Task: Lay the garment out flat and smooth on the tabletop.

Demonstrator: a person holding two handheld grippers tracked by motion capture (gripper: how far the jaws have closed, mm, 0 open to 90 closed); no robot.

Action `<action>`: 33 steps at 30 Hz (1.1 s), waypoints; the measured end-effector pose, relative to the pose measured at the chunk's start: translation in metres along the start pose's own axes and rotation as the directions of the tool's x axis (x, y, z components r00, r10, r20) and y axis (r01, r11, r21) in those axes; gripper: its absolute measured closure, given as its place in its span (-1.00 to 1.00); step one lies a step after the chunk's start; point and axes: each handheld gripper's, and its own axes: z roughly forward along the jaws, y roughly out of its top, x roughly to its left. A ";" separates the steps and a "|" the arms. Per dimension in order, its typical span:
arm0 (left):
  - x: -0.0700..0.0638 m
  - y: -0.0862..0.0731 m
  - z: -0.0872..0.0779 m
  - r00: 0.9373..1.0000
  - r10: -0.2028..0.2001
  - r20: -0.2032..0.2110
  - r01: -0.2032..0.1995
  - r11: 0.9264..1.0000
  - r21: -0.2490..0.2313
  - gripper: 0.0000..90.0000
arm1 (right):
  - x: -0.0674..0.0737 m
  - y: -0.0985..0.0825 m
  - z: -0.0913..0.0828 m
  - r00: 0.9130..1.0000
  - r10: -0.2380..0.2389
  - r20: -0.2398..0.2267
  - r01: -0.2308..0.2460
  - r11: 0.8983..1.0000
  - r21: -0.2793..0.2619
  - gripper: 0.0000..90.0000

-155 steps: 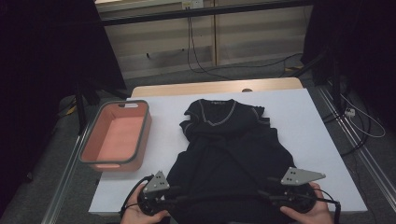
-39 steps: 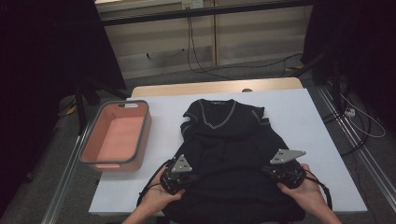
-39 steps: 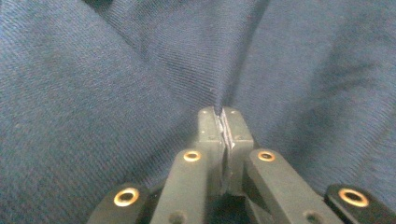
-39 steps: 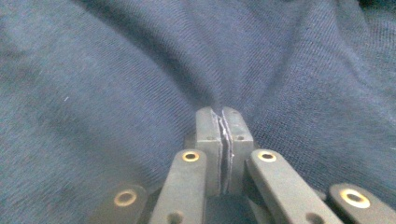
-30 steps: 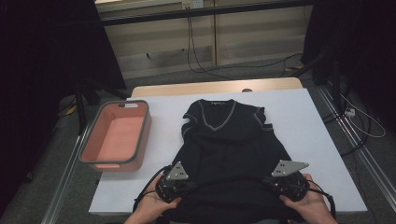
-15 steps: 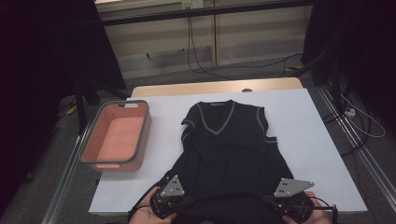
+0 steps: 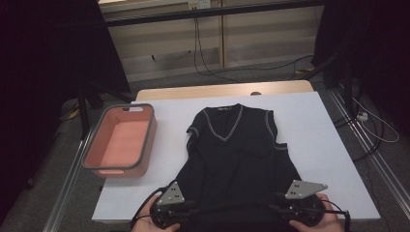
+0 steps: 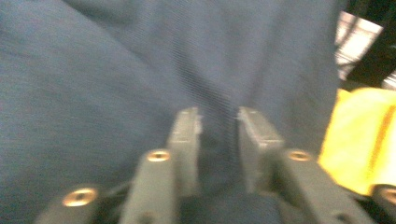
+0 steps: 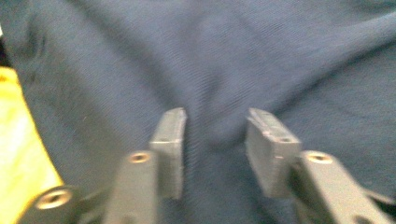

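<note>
A dark navy sleeveless V-neck vest (image 7: 237, 154) lies flat on the white table (image 7: 319, 125), neck at the far side and hem at the near edge. My left gripper (image 7: 193, 208) is at the hem's left corner and my right gripper (image 7: 275, 209) at its right corner, each held by a hand. In the left gripper view the vest cloth (image 8: 116, 70) runs between the parted jaws of the left gripper (image 8: 219, 116), which have just been opening. In the right gripper view the right gripper (image 9: 215, 116) has also just been opening, its jaws apart over the cloth (image 9: 233, 56).
A pink bin (image 7: 121, 142) with a grey rim stands at the table's left edge. Bare white table lies right of the vest. Cables trail on the floor behind the table. A blurred yellow patch (image 8: 359, 135) shows beside the cloth, also the yellow patch (image 9: 18, 140).
Both hands drew back toward the near edge with the hem, and the bunched vest now lies stretched out flat. The lower hem has reached the table's front edge.
</note>
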 end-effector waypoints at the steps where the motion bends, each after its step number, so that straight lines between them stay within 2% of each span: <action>1: 0.003 0.001 -0.002 1.000 -0.002 -0.023 0.002 1.000 -0.014 0.26 | -0.003 0.001 0.000 1.000 0.011 0.005 -0.011 1.000 -0.011 0.10; 2: 0.007 0.003 -0.003 0.999 0.002 -0.051 -0.003 1.000 -0.018 0.22 | -0.007 0.001 -0.001 1.000 0.028 0.005 -0.028 0.999 -0.021 0.02; 4: 0.015 0.005 -0.003 0.995 -0.006 -0.103 0.002 0.999 -0.034 -0.02 | -0.013 0.002 -0.002 0.998 0.052 0.023 -0.051 0.998 -0.042 -0.08; 7: 0.027 0.006 -0.001 0.992 -0.047 -0.113 0.044 0.999 -0.025 -0.31 | -0.022 0.004 -0.004 0.996 0.071 0.060 -0.067 0.995 -0.075 -0.08; 9: 0.029 0.008 0.001 0.991 -0.048 -0.124 0.046 0.999 -0.024 -0.37 | -0.030 0.005 -0.005 0.992 0.083 0.092 -0.075 0.994 -0.080 -0.11; 12: 0.031 0.010 0.004 0.986 -0.010 -0.167 0.006 1.000 -0.026 -0.44 | -0.041 0.006 -0.002 0.985 0.087 0.152 -0.077 0.995 -0.070 -0.13; 14: 0.034 0.008 0.007 0.982 -0.005 -0.189 0.000 1.000 -0.027 -0.44 | -0.046 0.006 0.001 0.972 0.060 0.225 -0.050 0.998 -0.046 -0.11; 15: 0.035 0.006 0.008 0.982 -0.004 -0.189 0.000 1.000 -0.021 -0.43 | -0.048 0.006 0.002 0.966 0.056 0.252 -0.048 0.998 -0.035 -0.07; 16: 0.036 0.004 0.010 0.982 0.008 -0.187 -0.011 1.000 -0.015 -0.31 | -0.051 0.006 0.003 0.961 0.065 0.267 -0.058 0.998 -0.035 -0.05; 19: 0.038 -0.002 0.015 0.982 0.006 -0.188 -0.004 1.000 0.014 0.08 | -0.061 0.001 0.004 0.954 0.116 0.276 -0.111 0.993 -0.033 0.04; 20: 0.037 -0.002 0.015 0.982 0.018 -0.187 -0.015 1.000 0.015 0.20 | -0.063 -0.002 0.005 0.952 0.129 0.277 -0.127 0.992 -0.024 0.05; 22: 0.036 -0.001 0.016 0.988 0.003 -0.152 0.000 1.000 0.023 0.43 | -0.066 -0.004 0.005 0.952 0.158 0.264 -0.155 0.987 -0.030 0.08; 24: 0.034 0.000 0.017 0.992 -0.011 -0.127 0.014 0.999 0.028 0.68 | -0.066 -0.004 0.005 0.952 0.159 0.260 -0.158 0.987 -0.028 0.21; 26: 0.033 0.001 0.016 0.994 -0.025 -0.111 0.031 0.998 0.049 0.96 | -0.067 -0.004 0.005 0.957 0.178 0.229 -0.175 0.984 -0.033 0.48; 29: 0.032 0.000 0.013 0.995 -0.047 -0.091 0.052 0.997 0.061 1.00 | -0.068 -0.006 0.002 0.958 0.173 0.230 -0.171 0.985 -0.028 0.91; 31: 0.030 -0.003 0.010 0.996 -0.055 -0.075 0.060 0.996 0.066 1.00 | -0.069 -0.008 0.000 0.959 0.175 0.222 -0.174 0.984 -0.023 0.98; 33: 0.022 -0.005 0.007 0.996 -0.016 -0.089 0.022 0.997 0.072 1.00 | -0.068 -0.009 -0.002 0.960 0.170 0.224 -0.170 0.985 -0.019 0.99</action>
